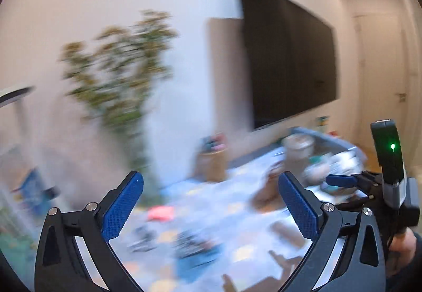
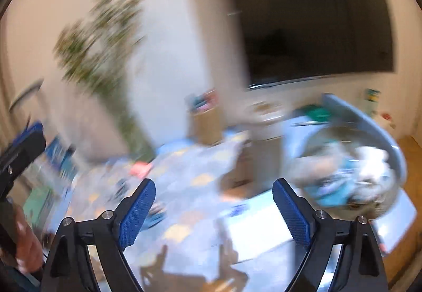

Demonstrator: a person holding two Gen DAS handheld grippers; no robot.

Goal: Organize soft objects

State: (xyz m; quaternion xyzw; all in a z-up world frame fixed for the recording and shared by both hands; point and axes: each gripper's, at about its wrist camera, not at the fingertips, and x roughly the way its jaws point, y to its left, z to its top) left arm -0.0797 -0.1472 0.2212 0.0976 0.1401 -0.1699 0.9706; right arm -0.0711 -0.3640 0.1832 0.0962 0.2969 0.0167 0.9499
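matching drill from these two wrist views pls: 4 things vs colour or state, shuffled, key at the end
Things:
1. left hand-held gripper
2. wall screen
3. potted plant
4. grey basket

Colour or state:
A. dark, switched off, mounted on the wall
B. jaws wide open, nothing between the blue pads
C. holds a heap of soft items
D. green leaves, blurred, standing by the white wall

Pairs: 1-B, 2-A, 3-D, 4-C

The right hand-held gripper is also open and empty. Both views are blurred, so the items in the basket cannot be named.
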